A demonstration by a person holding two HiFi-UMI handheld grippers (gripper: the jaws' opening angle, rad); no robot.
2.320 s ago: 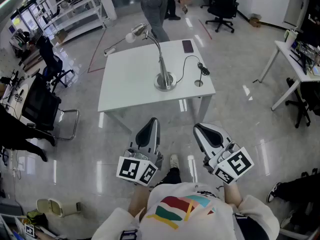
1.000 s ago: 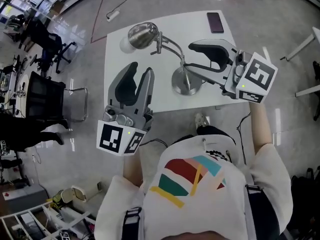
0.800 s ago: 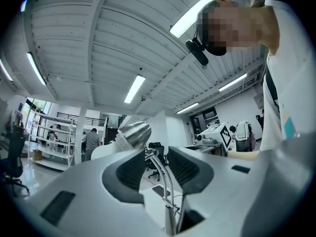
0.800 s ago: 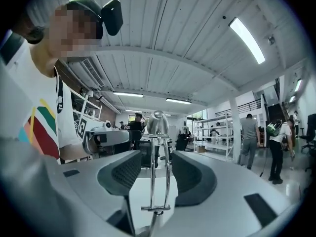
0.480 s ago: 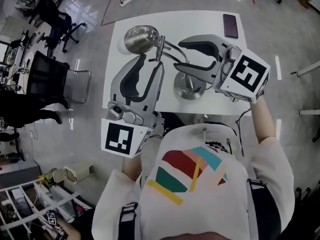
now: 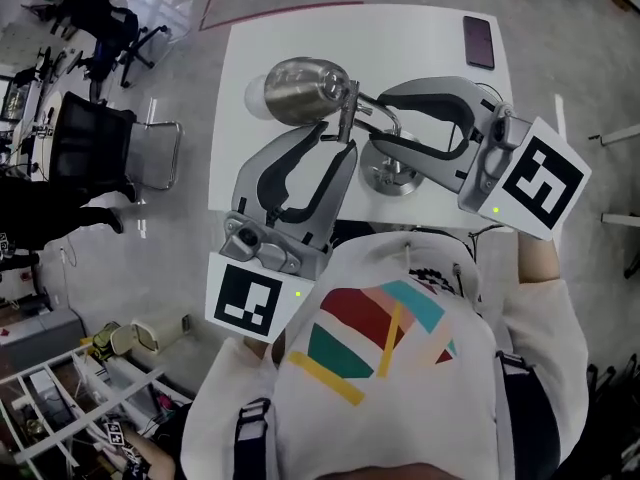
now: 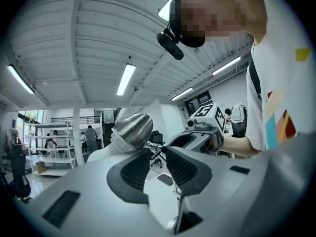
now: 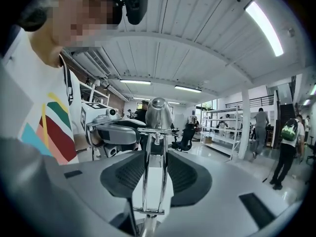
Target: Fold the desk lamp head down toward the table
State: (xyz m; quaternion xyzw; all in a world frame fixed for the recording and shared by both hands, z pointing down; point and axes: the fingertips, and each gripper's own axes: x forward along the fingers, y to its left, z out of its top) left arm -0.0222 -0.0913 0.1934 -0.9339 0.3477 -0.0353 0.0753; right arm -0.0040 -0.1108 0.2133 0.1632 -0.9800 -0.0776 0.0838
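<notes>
A chrome desk lamp stands on the white table (image 6: pixel 300 38), its round base (image 6: pixel 395 178) near the front edge. The lamp head (image 6: pixel 300 88) is raised at the left. My left gripper (image 6: pixel 338 143) reaches in from the lower left, its jaws closing. The thin neck joint behind the lamp head (image 7: pixel 131 128) sits just past the left gripper's (image 7: pixel 158 154) tips, untouched. My right gripper (image 6: pixel 378 120) comes in from the right. Its jaws are closing around the lamp's two-rod arm (image 8: pixel 146 181), which stands between the pads with a sliver of room.
A dark phone (image 6: pixel 479 41) lies at the table's far right corner. A black office chair (image 6: pixel 95 133) stands left of the table. Shelving and several people are across the room in the gripper views.
Both grippers have closed in on the lamp. The left gripper's tips have come up to the neck behind the head. The right gripper's jaws have slid over the arm. Both pairs of jaws have narrowed.
</notes>
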